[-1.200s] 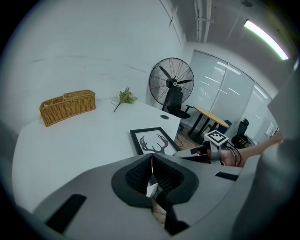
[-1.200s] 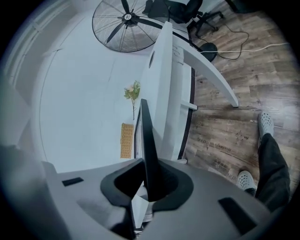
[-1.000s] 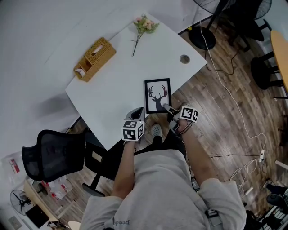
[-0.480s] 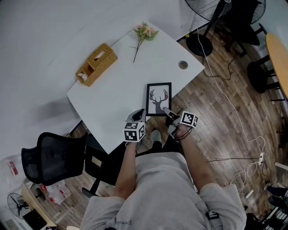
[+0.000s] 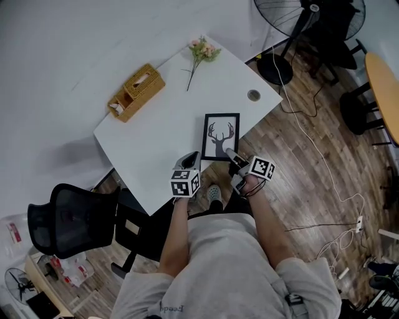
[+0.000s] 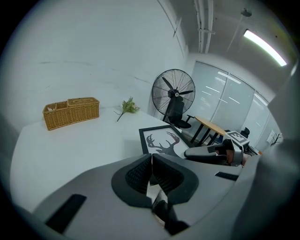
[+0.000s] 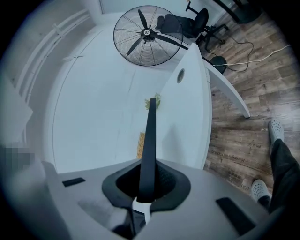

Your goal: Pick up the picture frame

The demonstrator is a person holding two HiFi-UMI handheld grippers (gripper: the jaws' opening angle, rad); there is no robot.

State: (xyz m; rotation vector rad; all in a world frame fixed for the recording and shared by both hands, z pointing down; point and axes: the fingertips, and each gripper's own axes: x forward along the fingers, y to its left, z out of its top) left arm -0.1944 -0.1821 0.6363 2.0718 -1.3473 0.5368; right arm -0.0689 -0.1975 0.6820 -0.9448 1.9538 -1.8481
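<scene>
- The picture frame (image 5: 221, 136), black-edged with an antlered deer silhouette on white, sits over the white table (image 5: 156, 131), at the edge toward 5 o'clock from the table's middle.
- The right gripper (image 5: 232, 156) meets the frame from 5 o'clock. In the right gripper view its jaws are clamped on the frame's rim, and the frame (image 7: 149, 140) runs edge-on straight up from between the pads (image 7: 165, 180).
- No view shows whether the frame's far edge touches the table.
- The left gripper (image 5: 189, 159) hangs at 8 o'clock from the frame, just beside it and apart from it. In the left gripper view its jaws are pressed together with nothing between them.
- From the frame, a small round grommet (image 5: 253, 95) is set in the tabletop at 1 o'clock.
- A pink flower sprig (image 5: 201, 51) lies at 12 o'clock, near the far corner.
- A wicker box (image 5: 136, 91) stands at 10 o'clock, well apart.
- Off the table, a standing fan (image 5: 293, 12) is at 1 o'clock on the wooden floor (image 5: 299, 162).
- A black office chair (image 5: 68, 218) is at 8 o'clock.
</scene>
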